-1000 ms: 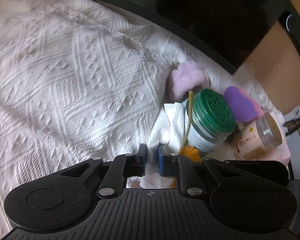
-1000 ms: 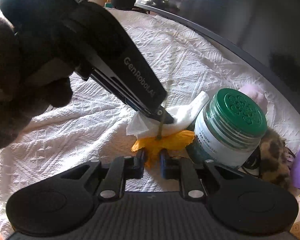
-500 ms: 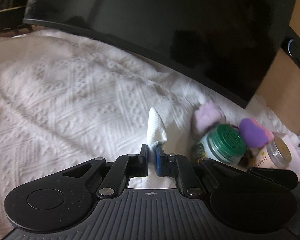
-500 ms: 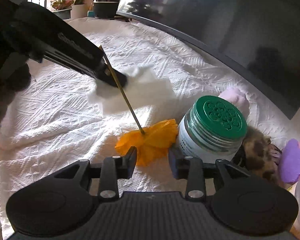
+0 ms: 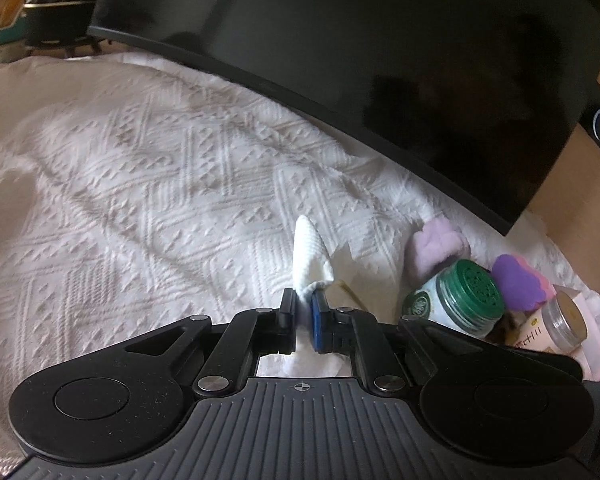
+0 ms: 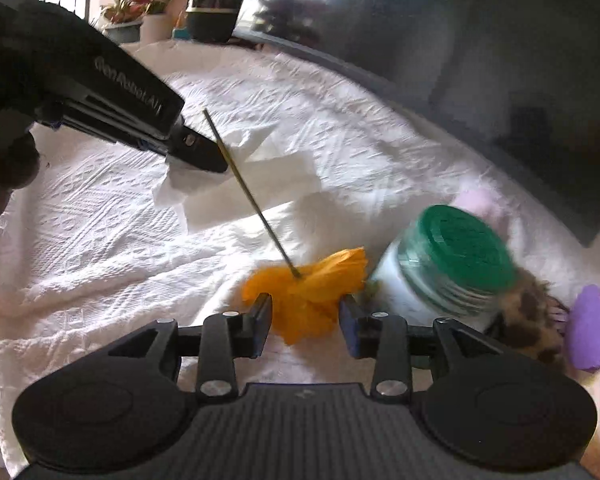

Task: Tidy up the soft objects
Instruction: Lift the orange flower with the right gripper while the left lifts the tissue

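Observation:
My left gripper is shut on a white tissue and holds it above the white bedspread. In the right wrist view the left gripper is at upper left with the tissue hanging from it. An orange fabric flower with a thin stem lies on the bedspread between the fingers of my open right gripper. A lilac plush, a purple soft toy and a leopard-print soft item lie at the right.
A green-lidded jar stands right of the flower and also shows in the left wrist view. A clear-lidded jar lies beside it. A large dark screen runs along the back. Potted plants stand far left.
My left gripper has lifted the tissue up and away to the left, off the flower. My right gripper has opened from around the flower, which now lies loose between its fingers.

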`<state>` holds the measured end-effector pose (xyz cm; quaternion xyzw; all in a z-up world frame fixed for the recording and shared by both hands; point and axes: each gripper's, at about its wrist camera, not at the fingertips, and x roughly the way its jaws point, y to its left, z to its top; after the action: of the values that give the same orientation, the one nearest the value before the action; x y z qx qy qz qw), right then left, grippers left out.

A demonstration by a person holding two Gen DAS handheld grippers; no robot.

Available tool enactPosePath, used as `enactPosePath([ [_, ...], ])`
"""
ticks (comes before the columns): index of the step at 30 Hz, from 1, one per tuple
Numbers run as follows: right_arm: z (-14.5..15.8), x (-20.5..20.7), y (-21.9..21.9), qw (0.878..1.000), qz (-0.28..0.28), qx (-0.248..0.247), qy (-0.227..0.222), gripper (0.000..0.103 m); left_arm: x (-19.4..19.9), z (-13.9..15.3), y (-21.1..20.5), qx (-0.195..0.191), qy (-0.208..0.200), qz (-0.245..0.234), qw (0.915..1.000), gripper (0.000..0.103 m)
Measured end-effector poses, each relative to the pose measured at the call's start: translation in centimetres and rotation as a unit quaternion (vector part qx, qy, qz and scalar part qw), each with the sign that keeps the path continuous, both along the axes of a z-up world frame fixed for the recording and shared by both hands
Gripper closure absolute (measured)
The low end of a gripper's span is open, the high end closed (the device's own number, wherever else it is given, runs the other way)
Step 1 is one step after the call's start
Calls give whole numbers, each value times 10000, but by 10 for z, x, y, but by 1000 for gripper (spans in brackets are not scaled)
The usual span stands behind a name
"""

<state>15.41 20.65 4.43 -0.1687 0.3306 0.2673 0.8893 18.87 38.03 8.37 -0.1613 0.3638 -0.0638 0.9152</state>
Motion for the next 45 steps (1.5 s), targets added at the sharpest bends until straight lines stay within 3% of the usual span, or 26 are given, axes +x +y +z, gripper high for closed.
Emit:
enactPosePath([
  [5,-1,7,8,10000,22,46,-30,66,-4,3,6,80,-3,176,9998,93],
  [6,2,7,8,10000,55,55,-27,68,-5,3,7,86,1,206,9998,93],
  [7,7,7,6,9999,87,97,8,83,-6,5,9,92,-6,218,9997,93],
  [9,20,5,1,9997,124,182,77,91,-7,10,10,131,-75,211,9997,93],
  [15,81,-5,-32,9984,75,445,-332,94,0,40,-3,122,-458,164,9987,93],
  [19,116,-4,-69,9961,-264,665,-526,94,6,65,-30,164,-766,-101,9969,93],
  [31,172,-33,-213,9778,-1499,676,-1296,94,15,117,-159,133,-1345,-1197,9836,93],
  [39,172,-61,-315,9537,-2516,625,-1524,94,13,127,-262,91,-1410,-2085,9678,93],
  [45,162,-77,-364,9411,-2955,596,-1532,94,8,117,-320,0,-1256,-2556,9586,93],
])
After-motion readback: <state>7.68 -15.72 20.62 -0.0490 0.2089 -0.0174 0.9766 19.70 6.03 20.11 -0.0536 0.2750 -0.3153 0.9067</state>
